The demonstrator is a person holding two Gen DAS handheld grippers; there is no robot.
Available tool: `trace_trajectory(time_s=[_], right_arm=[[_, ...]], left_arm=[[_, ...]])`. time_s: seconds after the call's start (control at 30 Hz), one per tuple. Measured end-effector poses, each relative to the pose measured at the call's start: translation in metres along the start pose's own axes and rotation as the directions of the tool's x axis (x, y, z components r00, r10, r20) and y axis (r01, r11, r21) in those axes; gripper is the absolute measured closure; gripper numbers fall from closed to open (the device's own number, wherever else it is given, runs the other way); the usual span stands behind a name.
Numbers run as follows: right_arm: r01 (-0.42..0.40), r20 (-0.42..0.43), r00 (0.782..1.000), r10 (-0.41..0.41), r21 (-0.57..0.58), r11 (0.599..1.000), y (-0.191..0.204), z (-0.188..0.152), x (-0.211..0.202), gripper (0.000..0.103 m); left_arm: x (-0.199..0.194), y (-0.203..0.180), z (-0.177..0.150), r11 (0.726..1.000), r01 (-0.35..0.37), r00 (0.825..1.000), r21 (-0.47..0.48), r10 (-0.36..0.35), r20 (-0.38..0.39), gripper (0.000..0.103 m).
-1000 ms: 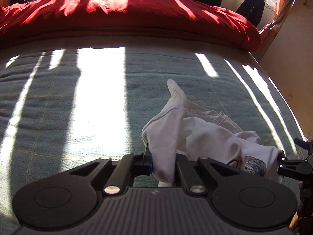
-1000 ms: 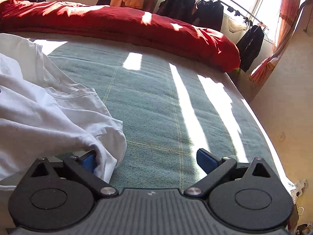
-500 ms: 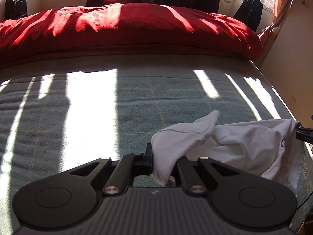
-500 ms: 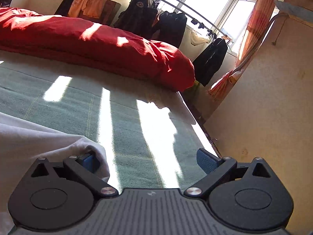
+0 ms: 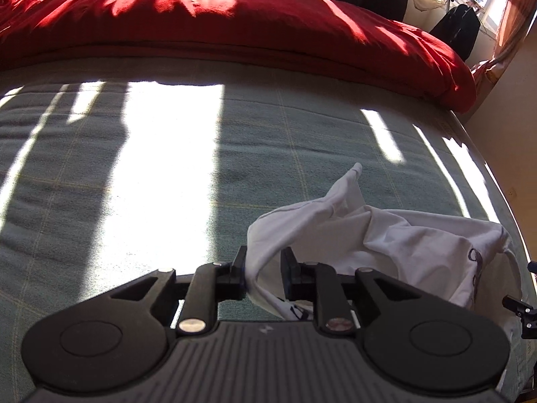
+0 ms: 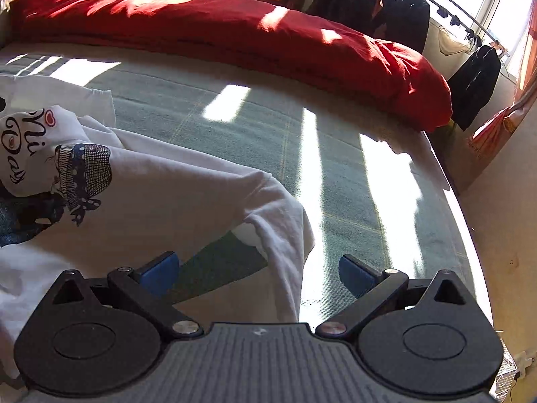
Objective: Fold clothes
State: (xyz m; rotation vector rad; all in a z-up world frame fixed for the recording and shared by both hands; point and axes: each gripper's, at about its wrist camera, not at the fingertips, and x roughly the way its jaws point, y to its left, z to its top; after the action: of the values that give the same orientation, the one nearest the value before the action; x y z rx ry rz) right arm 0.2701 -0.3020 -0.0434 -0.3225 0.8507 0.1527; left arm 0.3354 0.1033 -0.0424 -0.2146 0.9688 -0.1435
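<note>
Since half a second ago the white T-shirt (image 6: 174, 201) has dropped onto the green bed cover (image 6: 268, 134), print up, script partly reading "Mi". Left hand-held gripper (image 5: 265, 273) stays clamped on a fold of it. Right hand-held gripper (image 6: 258, 270) gapes wide, hem lying between its fingers. Red duvet (image 6: 235, 33) lies at twelve o'clock.

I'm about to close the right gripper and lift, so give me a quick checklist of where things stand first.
1. Left gripper shut on the shirt: ok.
2. Right gripper open: ok.
3. Shirt cloth between the right fingers: ok, a fold hangs there.
4. Shirt lying flat: not ok, bunched and creased.
5. Print facing up: ok.
6. Blanket free for spreading: ok.
</note>
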Motion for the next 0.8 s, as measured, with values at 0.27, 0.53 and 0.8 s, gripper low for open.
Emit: trace_trajectory(time_s=[0.27, 0.53, 0.8], right_arm=[[-0.237, 0.067, 0.971, 0.229, 0.169, 0.957, 0.038, -0.028, -0.067, 0.000], [-0.350, 0.085, 0.936, 0.341, 0.298, 0.888, 0.066, -0.049, -0.082, 0.000], [-0.346, 0.058, 0.936, 0.347, 0.319, 0.882, 0.070, -0.059, -0.081, 0.000]], left_arm=[[-0.027, 0.010, -0.038, 0.986, 0.115, 0.991, -0.117, -0.105, 0.084, 0.058], [-0.012, -0.002, -0.077, 0.973, 0.183, 0.980, -0.140, -0.170, 0.101, 0.058], [-0.020, -0.011, -0.074, 0.990, 0.120, 0.983, -0.072, -0.108, 0.150, 0.103]])
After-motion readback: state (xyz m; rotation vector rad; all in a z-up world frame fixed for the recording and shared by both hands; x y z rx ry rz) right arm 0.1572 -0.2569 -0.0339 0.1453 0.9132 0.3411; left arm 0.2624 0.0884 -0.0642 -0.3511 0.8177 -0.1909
